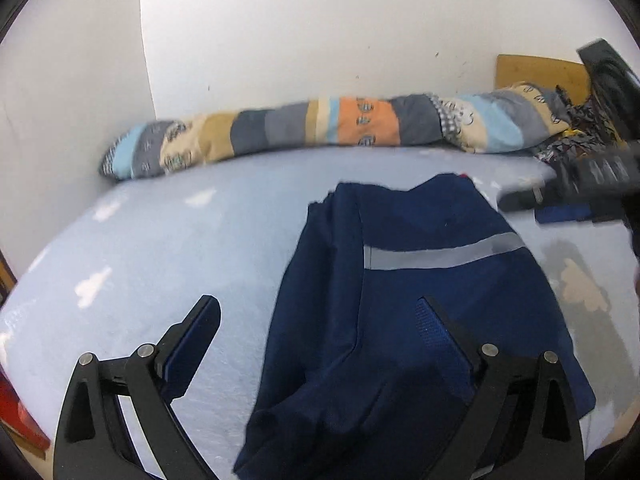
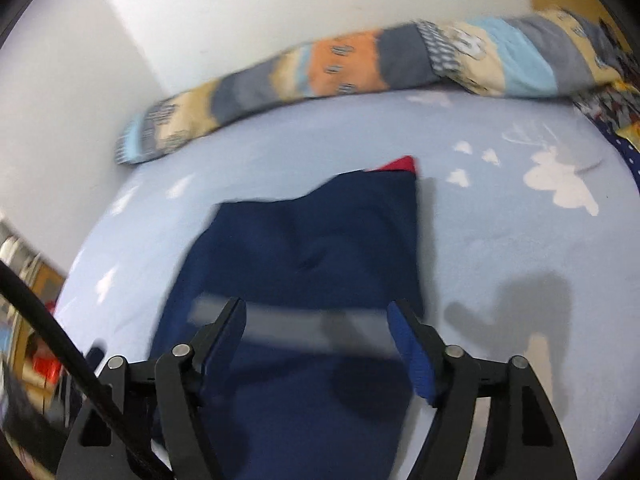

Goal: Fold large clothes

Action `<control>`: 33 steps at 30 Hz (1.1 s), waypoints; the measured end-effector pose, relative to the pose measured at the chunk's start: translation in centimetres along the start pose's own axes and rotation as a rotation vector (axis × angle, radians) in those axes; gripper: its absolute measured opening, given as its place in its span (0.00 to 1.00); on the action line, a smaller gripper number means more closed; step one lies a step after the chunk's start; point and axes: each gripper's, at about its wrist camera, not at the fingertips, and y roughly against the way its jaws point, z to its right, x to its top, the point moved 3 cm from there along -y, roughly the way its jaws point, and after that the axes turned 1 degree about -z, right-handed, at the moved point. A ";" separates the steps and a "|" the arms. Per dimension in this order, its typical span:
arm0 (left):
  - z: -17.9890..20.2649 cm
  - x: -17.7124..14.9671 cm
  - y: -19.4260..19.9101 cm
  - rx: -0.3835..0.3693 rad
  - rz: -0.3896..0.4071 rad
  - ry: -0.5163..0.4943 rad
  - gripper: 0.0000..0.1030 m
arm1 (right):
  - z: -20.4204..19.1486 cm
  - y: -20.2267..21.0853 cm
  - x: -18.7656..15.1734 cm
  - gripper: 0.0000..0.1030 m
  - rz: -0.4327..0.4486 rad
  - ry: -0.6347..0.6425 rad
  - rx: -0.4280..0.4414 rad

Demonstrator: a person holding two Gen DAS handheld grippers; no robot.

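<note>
A domestic bedroom is shown. A bed [image 1: 168, 248] is seen covered by a pale blue sheet [image 2: 500, 248] printed with white cloud shapes, pushed into a corner formed by two plain white walls [image 1: 320, 40]. A rolled patchwork quilt [image 1: 320, 124] in orange, grey, beige and light blue is laid along the far edge against the wall. A wooden panel [image 1: 536, 72], possibly a headboard, is glimpsed at the upper right, though the view there is blurred. Cluttered household shelving [image 2: 28, 280] is partly seen at the left edge of the right wrist view.
</note>
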 end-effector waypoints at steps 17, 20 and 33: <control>-0.1 -4.8 -2.9 -0.007 -0.196 -0.043 0.94 | -1.0 1.7 -10.8 0.55 -0.070 -0.088 0.046; 0.0 -4.6 -2.3 -0.006 -0.172 -0.056 0.94 | -2.4 3.1 -11.3 0.55 -0.035 -0.042 0.066; 0.9 -4.8 -2.9 -0.012 -0.191 -0.091 0.94 | -2.8 1.0 -13.0 0.55 -0.101 -0.048 0.067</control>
